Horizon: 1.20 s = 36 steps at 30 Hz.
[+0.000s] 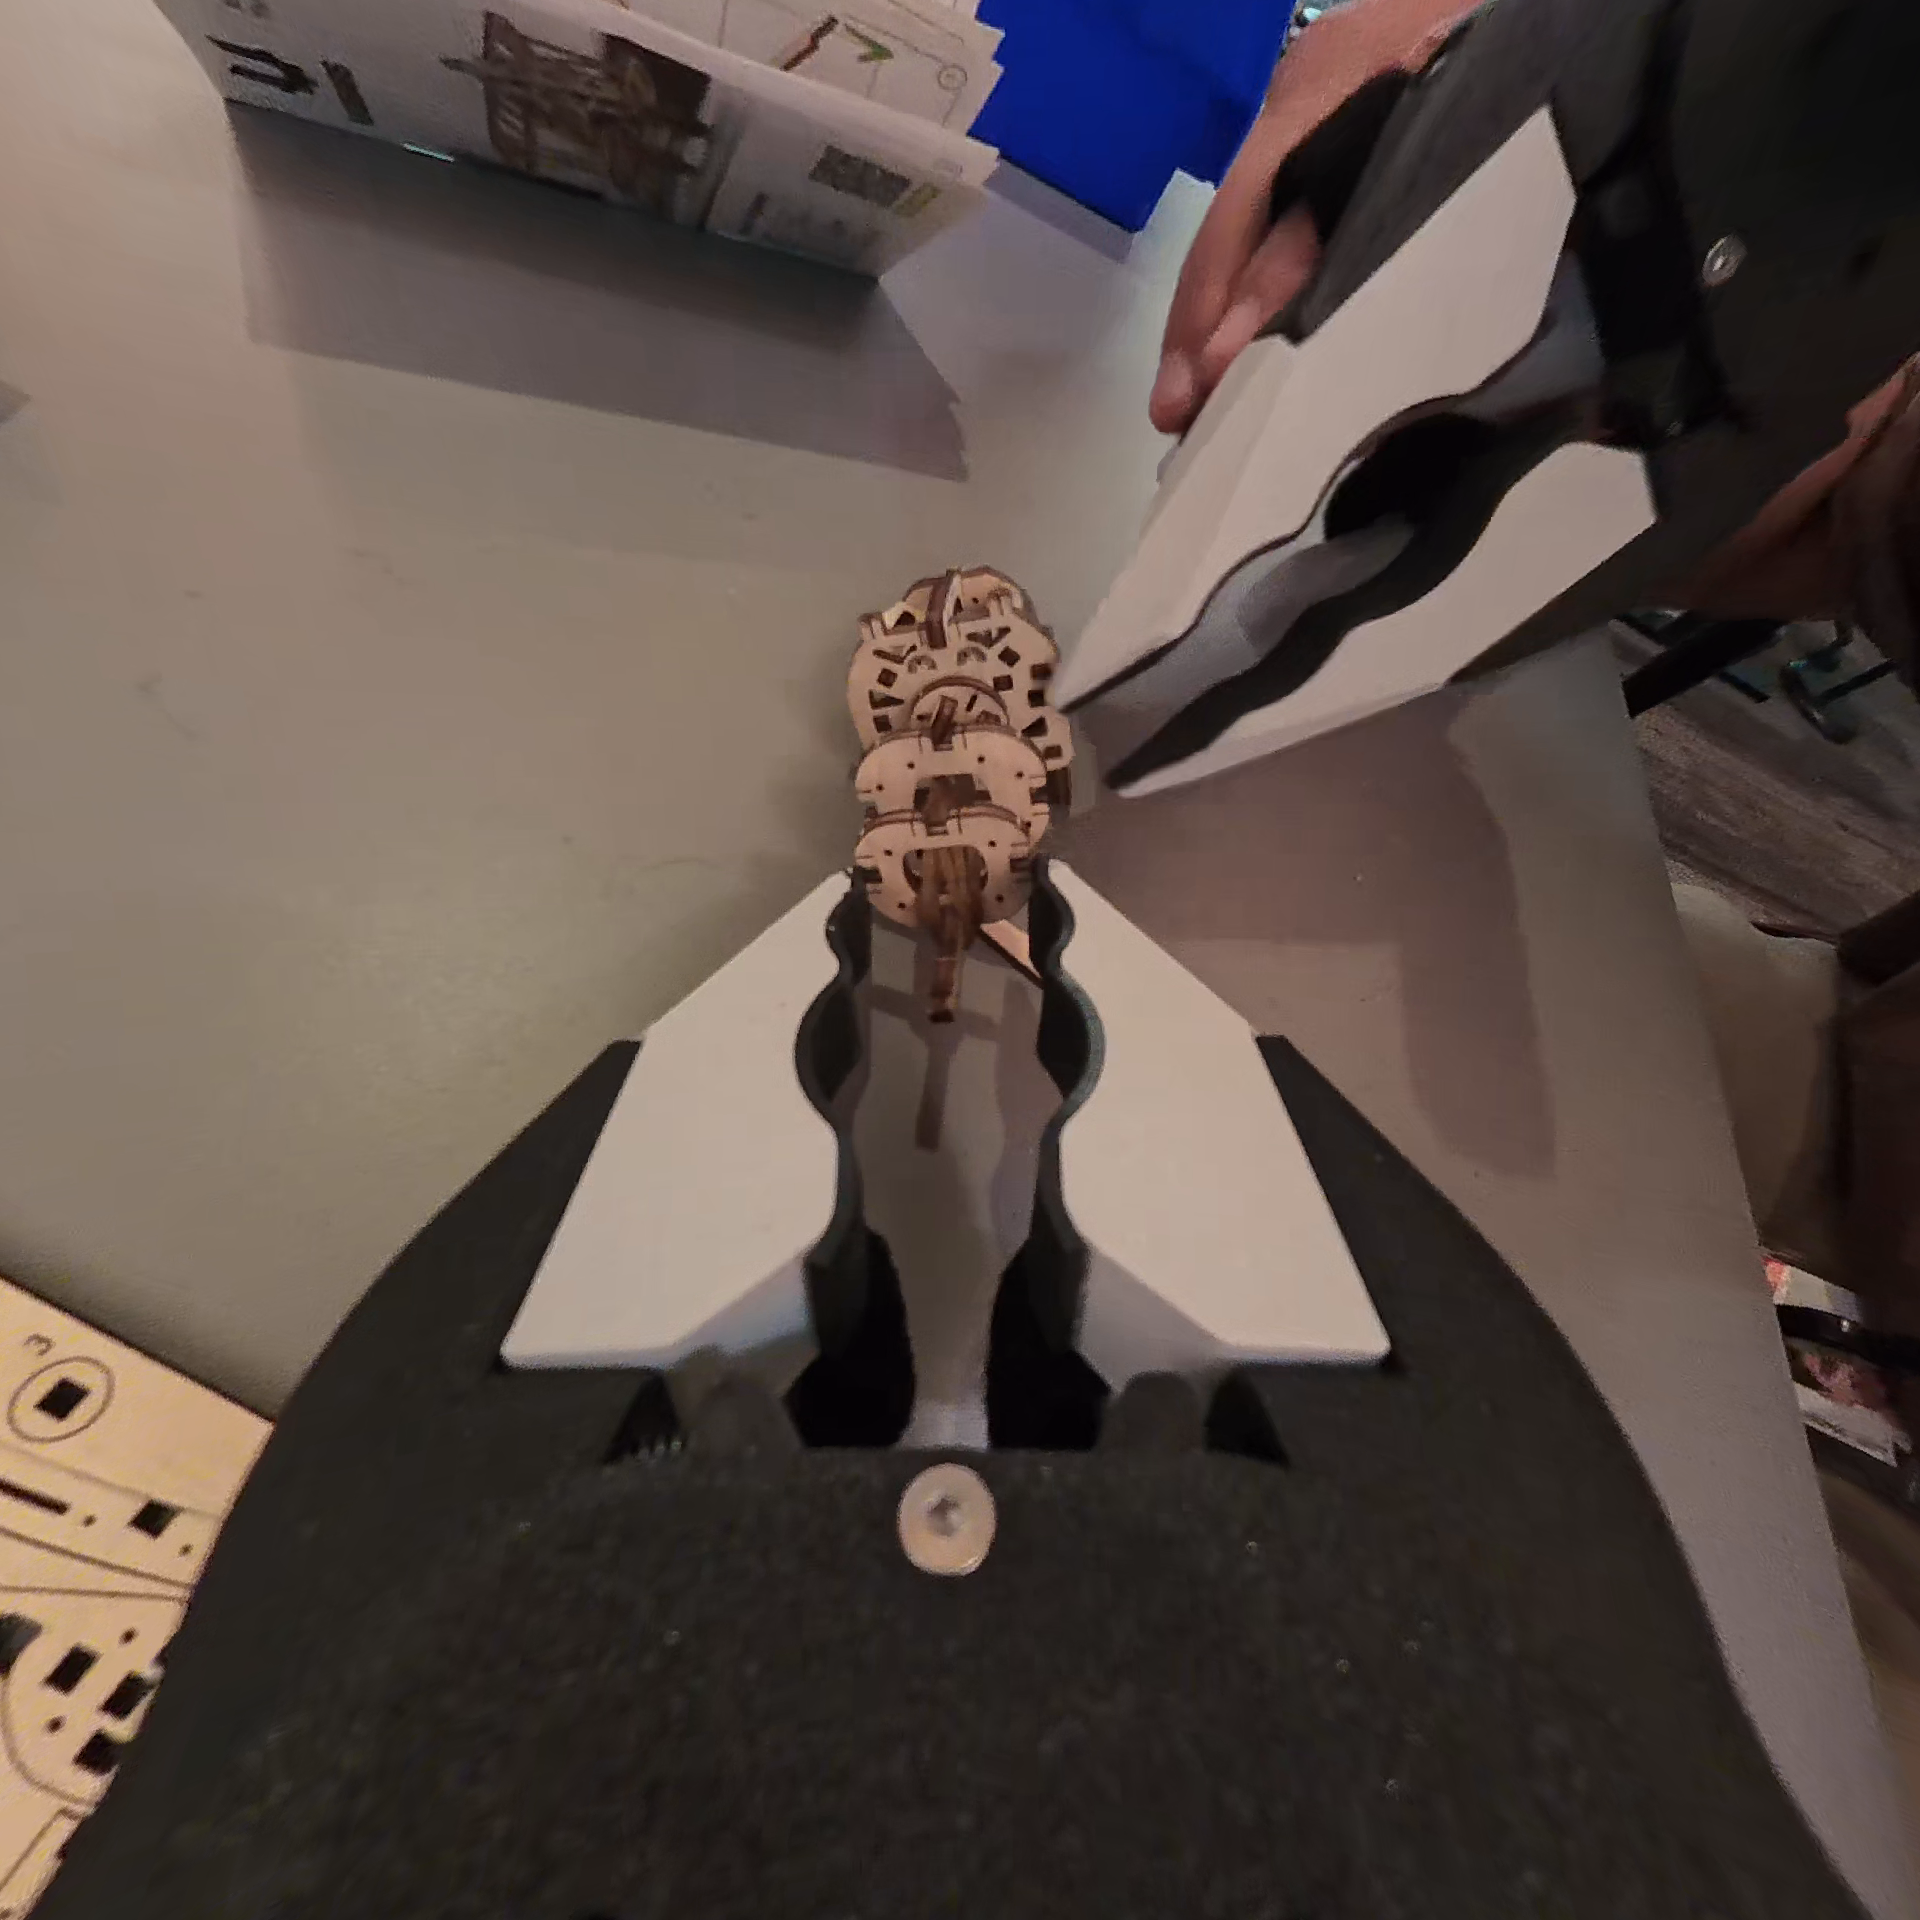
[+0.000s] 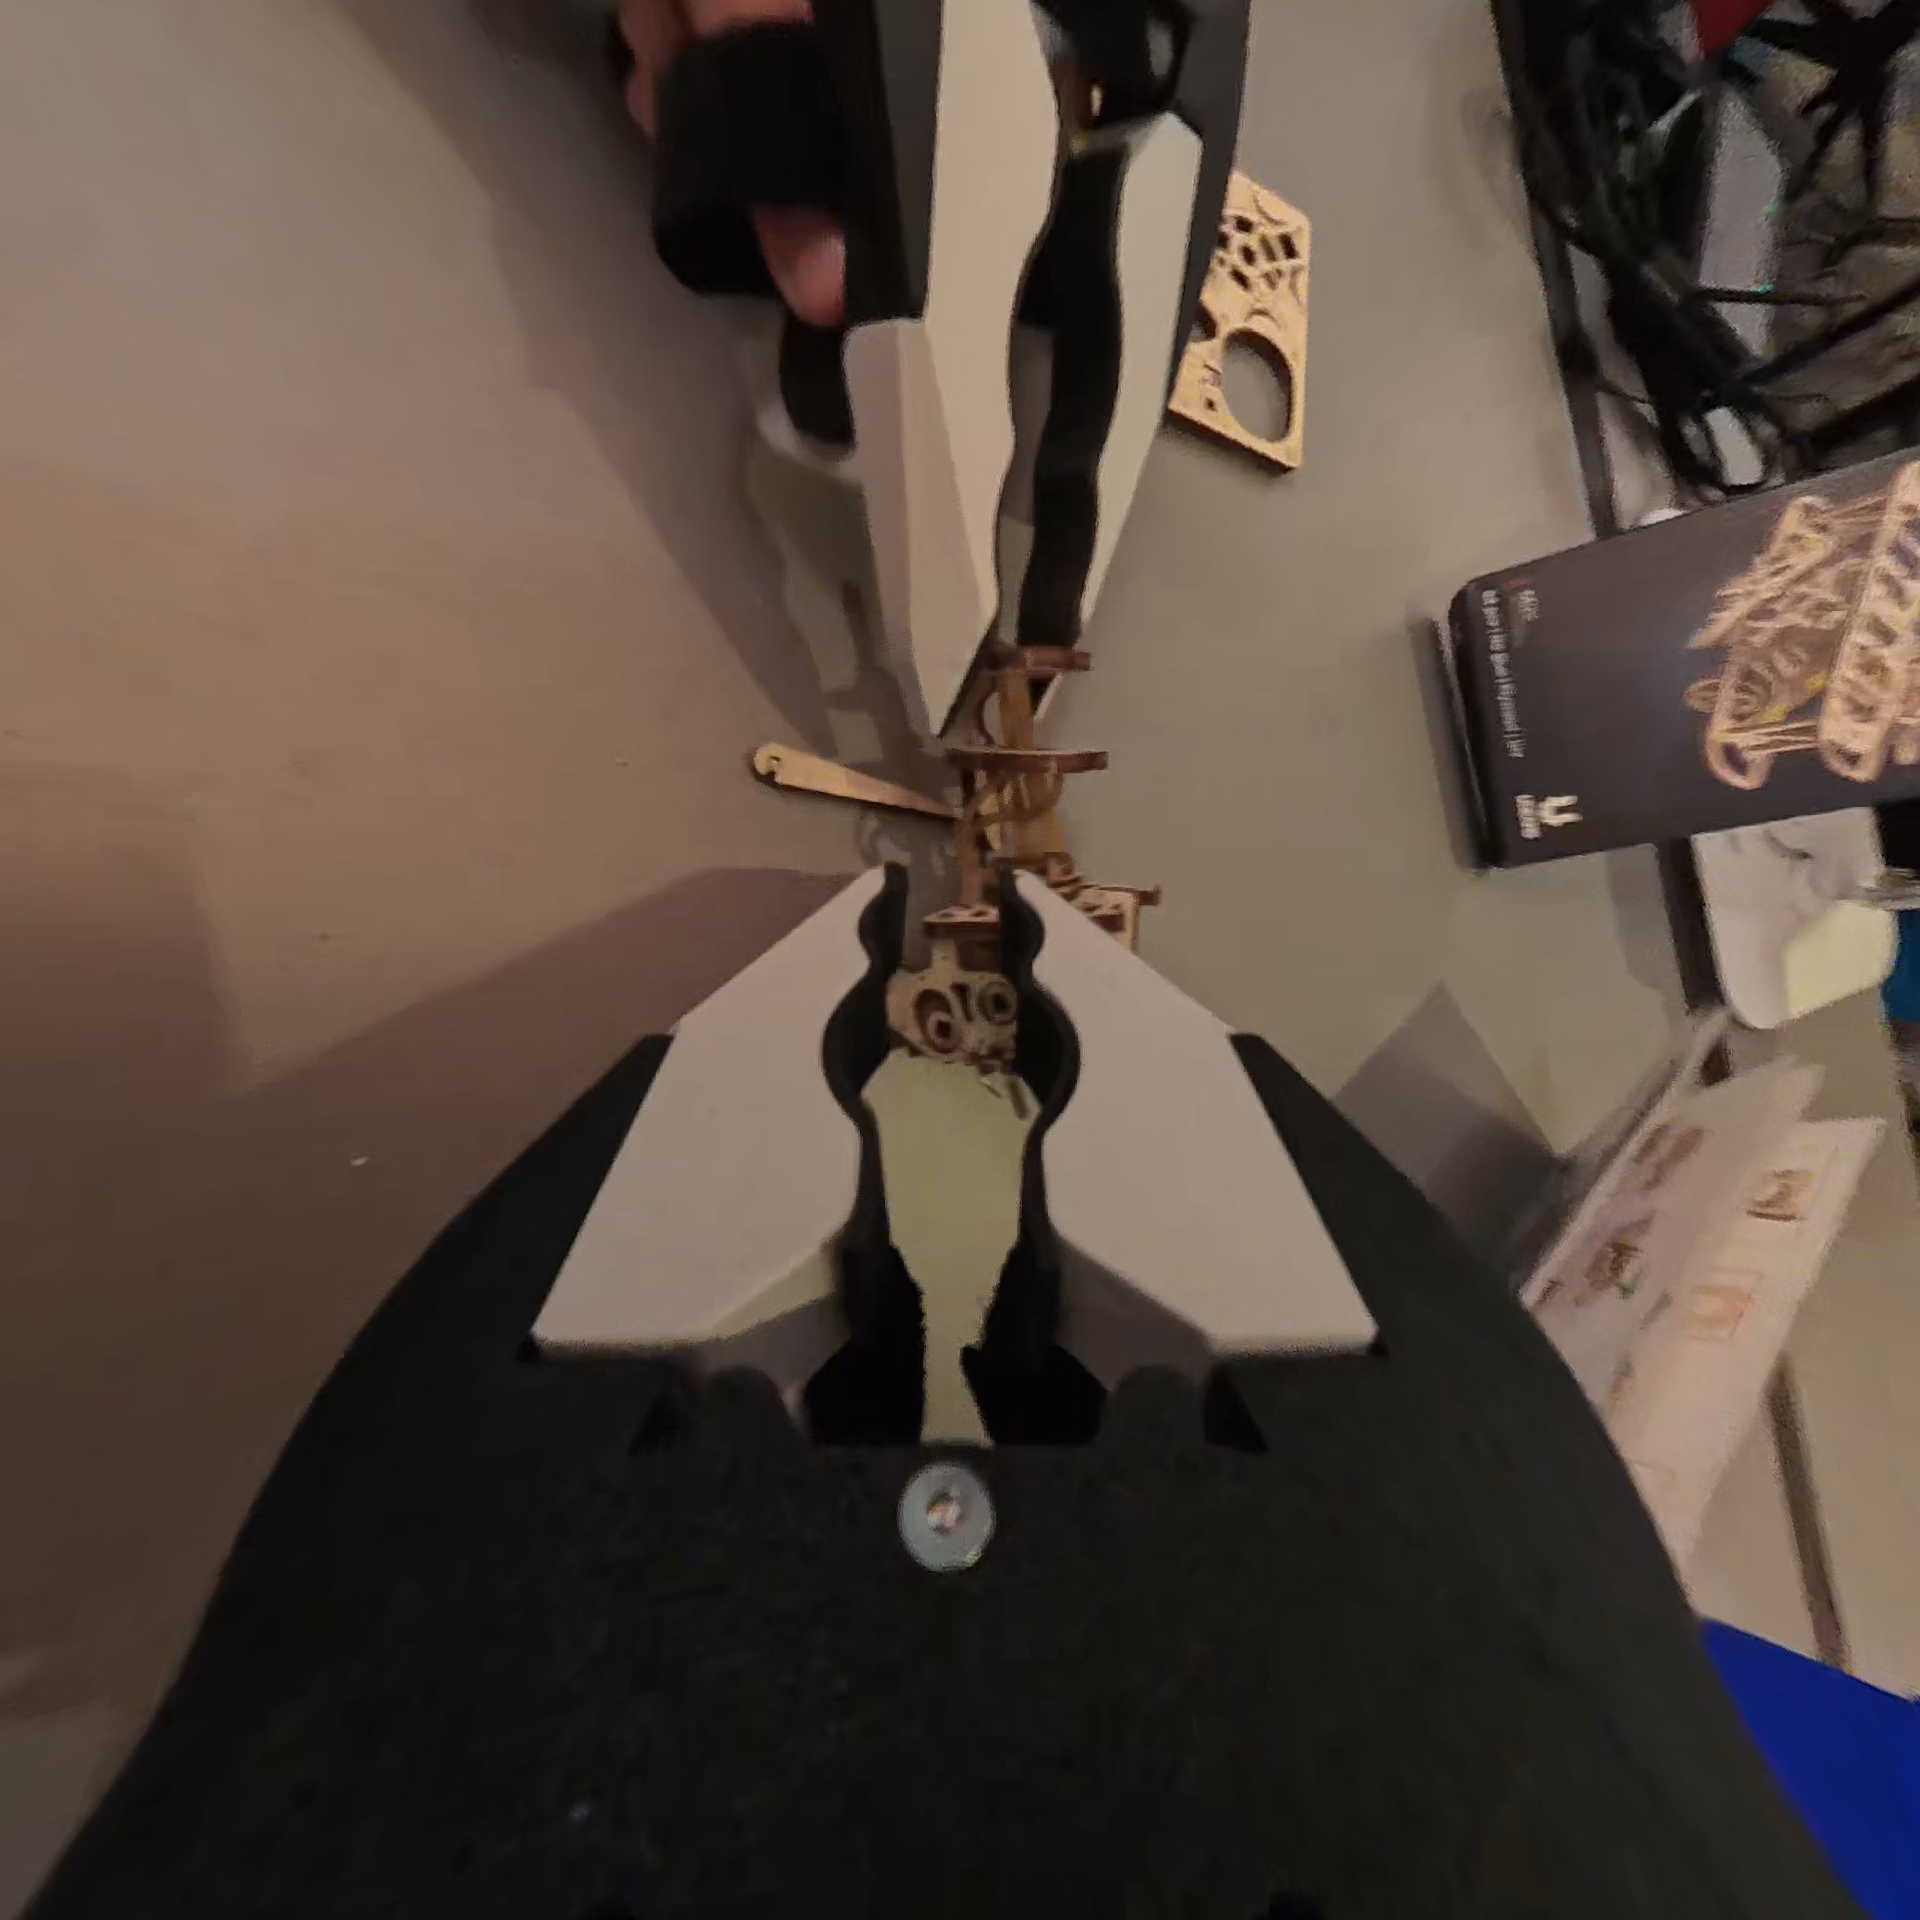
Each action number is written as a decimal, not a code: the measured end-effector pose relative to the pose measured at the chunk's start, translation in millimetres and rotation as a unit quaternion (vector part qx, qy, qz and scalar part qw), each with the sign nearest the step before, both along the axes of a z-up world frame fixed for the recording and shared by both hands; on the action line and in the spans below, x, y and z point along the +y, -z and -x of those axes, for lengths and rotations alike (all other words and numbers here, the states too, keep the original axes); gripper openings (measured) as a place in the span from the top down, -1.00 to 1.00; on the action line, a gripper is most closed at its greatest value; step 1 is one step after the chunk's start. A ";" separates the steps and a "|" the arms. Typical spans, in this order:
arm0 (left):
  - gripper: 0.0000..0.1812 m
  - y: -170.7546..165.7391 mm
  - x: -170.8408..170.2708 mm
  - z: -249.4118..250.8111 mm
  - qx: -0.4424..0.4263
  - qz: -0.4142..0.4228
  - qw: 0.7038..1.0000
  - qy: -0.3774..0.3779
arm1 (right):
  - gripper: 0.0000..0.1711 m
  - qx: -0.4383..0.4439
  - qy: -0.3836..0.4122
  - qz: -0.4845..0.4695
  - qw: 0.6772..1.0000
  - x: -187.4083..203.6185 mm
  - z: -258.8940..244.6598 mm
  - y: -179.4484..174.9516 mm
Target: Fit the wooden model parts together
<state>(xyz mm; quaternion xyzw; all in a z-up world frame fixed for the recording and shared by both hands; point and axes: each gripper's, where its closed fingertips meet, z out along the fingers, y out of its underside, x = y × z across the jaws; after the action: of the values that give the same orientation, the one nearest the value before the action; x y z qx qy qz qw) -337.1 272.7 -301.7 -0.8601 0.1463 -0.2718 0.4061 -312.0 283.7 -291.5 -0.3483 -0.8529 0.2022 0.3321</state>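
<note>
left gripper (image 1: 940, 904): narrowly parted, tips clamping near end of wooden model assembly (image 1: 951, 748) | right gripper (image 2: 951, 894): nearly closed, pinching its far end | assembly: held between both above grey table (image 1: 416, 727) | loose wooden strip (image 2: 831, 774): on table beside it

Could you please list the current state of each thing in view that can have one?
left gripper: shut on the wooden model.
right gripper: shut on the model's other end.
wooden model: held off the table between both grippers.
instruction booklet: lying open.
parts sheet: flat, pieces punched out.
</note>
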 end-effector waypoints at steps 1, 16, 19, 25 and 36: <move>0.70 0.3 0.2 0.1 0.001 0.000 1.000 -0.001 | 0.82 0.006 0.001 -0.017 1.000 0.8 2.0 -0.5; 0.70 -0.3 -1.2 0.6 -0.011 0.005 1.000 0.003 | 1.00 0.040 -0.004 -0.078 0.996 -1.6 17.1 9.4; 0.70 0.1 -3.3 -2.9 -0.012 0.007 1.000 0.015 | 1.00 0.032 0.000 0.013 0.999 -6.6 14.5 5.2; 0.69 13.6 -1.5 -2.7 0.062 0.010 0.998 0.006 | 0.99 0.041 0.005 0.019 0.999 -8.1 11.2 5.4; 0.48 4.7 -0.2 -0.2 0.097 -0.042 0.994 -0.010 | 0.50 0.105 -0.039 0.290 0.950 -7.3 2.8 -56.3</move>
<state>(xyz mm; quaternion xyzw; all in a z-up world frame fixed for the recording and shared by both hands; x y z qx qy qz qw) -336.8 272.5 -306.4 -0.8661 0.1876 -0.1766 0.4285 -314.8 276.5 -235.2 -0.3733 -0.7303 0.4893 0.2966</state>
